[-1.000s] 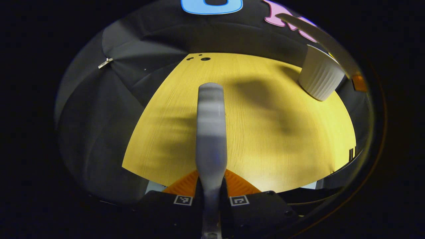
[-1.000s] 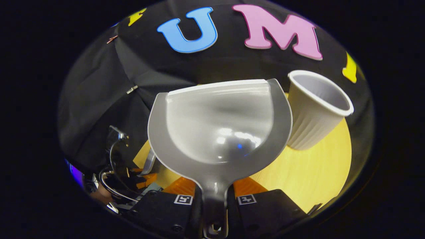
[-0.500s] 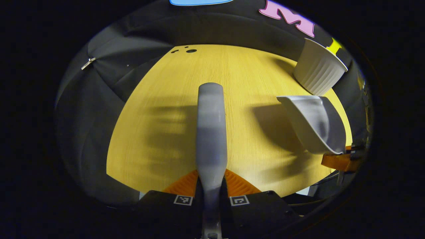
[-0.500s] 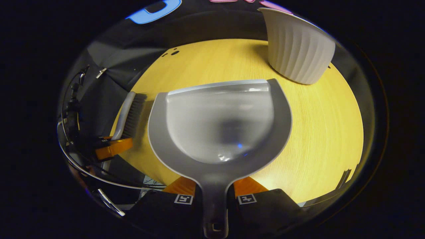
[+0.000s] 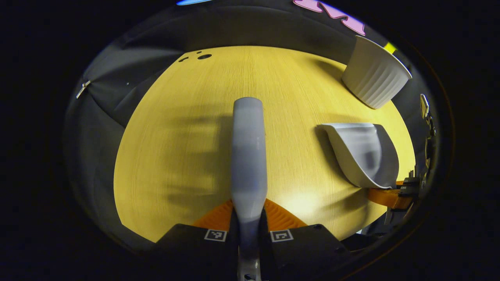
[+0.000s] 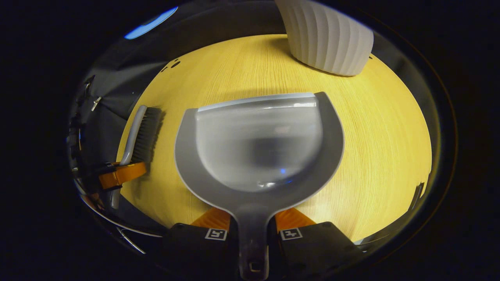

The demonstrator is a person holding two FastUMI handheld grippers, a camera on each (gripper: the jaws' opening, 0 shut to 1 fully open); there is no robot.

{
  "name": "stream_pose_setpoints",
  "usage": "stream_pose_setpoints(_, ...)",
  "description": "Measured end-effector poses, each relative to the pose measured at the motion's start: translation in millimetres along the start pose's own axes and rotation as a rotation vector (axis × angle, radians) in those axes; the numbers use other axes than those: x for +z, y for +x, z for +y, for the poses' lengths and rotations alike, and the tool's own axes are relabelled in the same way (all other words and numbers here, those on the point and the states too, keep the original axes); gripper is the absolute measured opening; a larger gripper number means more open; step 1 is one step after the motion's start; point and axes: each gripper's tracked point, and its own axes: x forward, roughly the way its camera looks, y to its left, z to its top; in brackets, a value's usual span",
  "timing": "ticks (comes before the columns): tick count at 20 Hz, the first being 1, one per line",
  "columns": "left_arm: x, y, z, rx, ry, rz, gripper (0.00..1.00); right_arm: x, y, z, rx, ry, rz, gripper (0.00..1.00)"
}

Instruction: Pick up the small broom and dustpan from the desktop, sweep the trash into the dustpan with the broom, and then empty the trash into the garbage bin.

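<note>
Gripping the broom (image 5: 248, 156) handle in my left gripper (image 5: 248, 218) jaws and the dustpan (image 6: 258, 148) handle in my right gripper (image 6: 253, 224), both now lowered over the counter (image 6: 383, 128); bin (image 6: 326, 37) beyond.

Grey dustpan (image 6: 259, 144), grey broom (image 5: 248, 156) with dark bristles, white ribbed bin (image 6: 326, 39), yellow wood-grain desktop (image 5: 187, 128)

Dim booth, warm-lit desktop (image 5: 281, 78), soft shadows left of broom (image 5: 248, 156) — bowed fisheye edges, slight blur
</note>
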Motion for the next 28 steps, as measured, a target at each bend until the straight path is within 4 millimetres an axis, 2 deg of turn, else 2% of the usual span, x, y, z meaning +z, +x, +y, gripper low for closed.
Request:
stream_pose_setpoints(1, -1, -2, 0, -0.004, -0.013, 0.013, 0.29, 6, -1, 2, 0.002, 0.001, 0.003, 0.34)
stream_pose_setpoints(2, -2, -2, 1, -0.002, -0.025, 0.024, 0.26, 7, 2, 3, 0.004, 0.007, 0.007, 0.42)
stream_pose_setpoints(3, -1, -4, 3, 0.002, -0.024, 0.024, 0.26, 9, 4, 4, 0.004, 0.010, 0.008, 0.35)
stream_pose_setpoints(4, -2, -4, 2, 0.011, -0.014, 0.025, 0.31, 9, 3, 5, 0.005, 0.015, 0.010, 0.36)
stream_pose_setpoints(5, -3, -5, 3, 0.020, -0.001, 0.031, 0.27, 10, 2, 7, 0.017, 0.027, 0.013, 0.36)
stream_pose_setpoints(6, -3, -6, 5, 0.027, 0.008, 0.035, 0.28, 10, 2, 11, 0.027, 0.039, 0.016, 0.46)
stream_pose_setpoints(7, -2, -6, 5, 0.033, 0.017, 0.035, 0.28, 10, 6, 12, 0.035, 0.046, 0.020, 0.38)
stream_pose_setpoints(8, -1, -7, 6, 0.035, 0.025, 0.034, 0.29, 10, 3, 15, 0.041, 0.051, 0.020, 0.42)
stream_pose_setpoints(9, 0, -8, 7, 0.040, 0.034, 0.032, 0.29, 10, 1, 17, 0.053, 0.053, 0.022, 0.58)
stream_pose_setpoints(10, 1, -9, 7, 0.042, 0.041, 0.030, 0.30, 10, 0, 21, 0.064, 0.050, 0.024, 0.58)
stream_pose_setpoints(11, 2, -11, 5, 0.035, 0.046, 0.027, 0.32, 10, -1, 25, 0.083, 0.051, 0.020, 0.64)
stream_pose_setpoints(14, 14, -20, 2, 0.047, 0.069, -0.024, 0.80, 13, -12, 26, 0.085, 0.061, -0.013, 0.99)
stream_pose_setpoints(15, 19, -26, 6, 0.086, 0.086, -0.050, 0.96, 16, -22, 24, 0.077, 0.069, -0.042, 0.99)
stream_pose_setpoints(17, 22, -40, 9, 0.126, 0.113, -0.076, 0.96, 23, -38, 18, 0.054, 0.091, -0.119, 0.99)
stream_pose_setpoints(22, 27, -89, -12, 0.084, 0.050, -0.180, 0.97, 48, -91, 16, 0.067, 0.107, -0.276, 0.99)
stream_pose_setpoints(24, 29, -118, -18, 0.084, 0.016, -0.246, 0.98, 59, -110, 13, 0.069, 0.070, -0.335, 0.99)
stream_pose_setpoints(28, 31, -180, -33, 0.096, -0.030, -0.391, 0.98, 80, -166, 17, 0.083, -0.043, -0.501, 0.99)
